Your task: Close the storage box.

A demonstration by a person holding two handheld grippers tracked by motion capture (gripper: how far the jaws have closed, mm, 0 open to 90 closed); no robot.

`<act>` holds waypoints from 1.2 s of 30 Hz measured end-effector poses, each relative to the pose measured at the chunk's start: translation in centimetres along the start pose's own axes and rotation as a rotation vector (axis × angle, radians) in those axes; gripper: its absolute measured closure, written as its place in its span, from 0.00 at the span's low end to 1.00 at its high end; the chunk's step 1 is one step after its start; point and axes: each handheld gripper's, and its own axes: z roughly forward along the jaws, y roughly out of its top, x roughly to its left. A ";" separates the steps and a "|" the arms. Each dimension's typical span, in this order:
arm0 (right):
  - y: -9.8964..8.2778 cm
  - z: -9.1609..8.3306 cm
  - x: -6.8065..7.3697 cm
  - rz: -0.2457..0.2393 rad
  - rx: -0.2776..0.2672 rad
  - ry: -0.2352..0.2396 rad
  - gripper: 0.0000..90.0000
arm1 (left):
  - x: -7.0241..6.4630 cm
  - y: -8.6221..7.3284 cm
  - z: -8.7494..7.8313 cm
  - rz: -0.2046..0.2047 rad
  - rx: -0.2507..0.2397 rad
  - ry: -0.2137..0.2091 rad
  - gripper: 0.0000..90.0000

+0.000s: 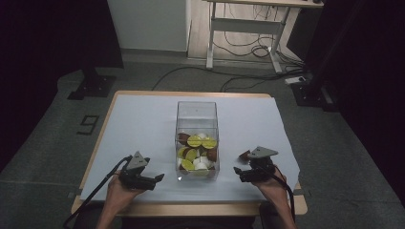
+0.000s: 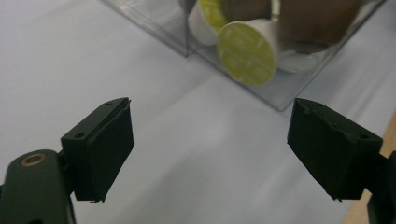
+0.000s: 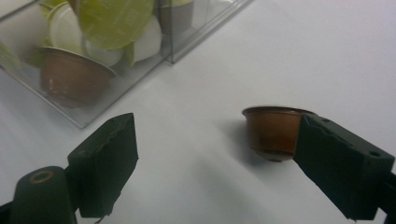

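Observation:
A clear plastic box (image 1: pixel 197 114) stands mid-table, its lower part holding several coffee capsules, brown ones and white ones with green lids (image 1: pixel 194 141). A single brown capsule (image 1: pixel 244 155) stands on the pale sheet to the right of the box. My left gripper (image 1: pixel 160 177) hovers left of the box's near corner, open and empty. In the left gripper view its jaws (image 2: pixel 210 149) face the box corner (image 2: pixel 280 100) and a green-lidded capsule (image 2: pixel 246 52). My right gripper (image 3: pixel 215 158) is open; the brown capsule (image 3: pixel 273 133) stands just beyond its right-hand jaw, with the box (image 3: pixel 93 116) farther off at the upper left.
The pale sheet (image 1: pixel 143 124) covers a wooden table whose front edge (image 1: pixel 191 210) lies just below both hands. Behind the table, cables (image 1: pixel 248 50) and a desk's white legs (image 1: pixel 210 43) sit on the floor. Dark stands flank the table left (image 1: pixel 93 86) and right (image 1: pixel 310 93).

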 end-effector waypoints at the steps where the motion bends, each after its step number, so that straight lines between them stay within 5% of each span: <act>1: 0.0 0.0 0.2 -0.006 0.000 0.002 0.15 | -0.2 0.1 0.0 0.003 -0.001 -0.005 0.16; 14: 0.8 0.6 1.9 -0.025 -0.014 0.060 0.18 | -2.1 1.5 0.4 0.050 -0.018 -0.084 0.17; 23: 1.1 0.6 2.6 -0.036 -0.023 0.136 0.27 | -2.8 2.1 0.8 0.077 -0.022 -0.095 0.21; 36: 1.4 0.8 3.7 -0.076 -0.032 0.222 0.47 | -2.9 2.3 0.9 0.080 -0.042 -0.098 0.41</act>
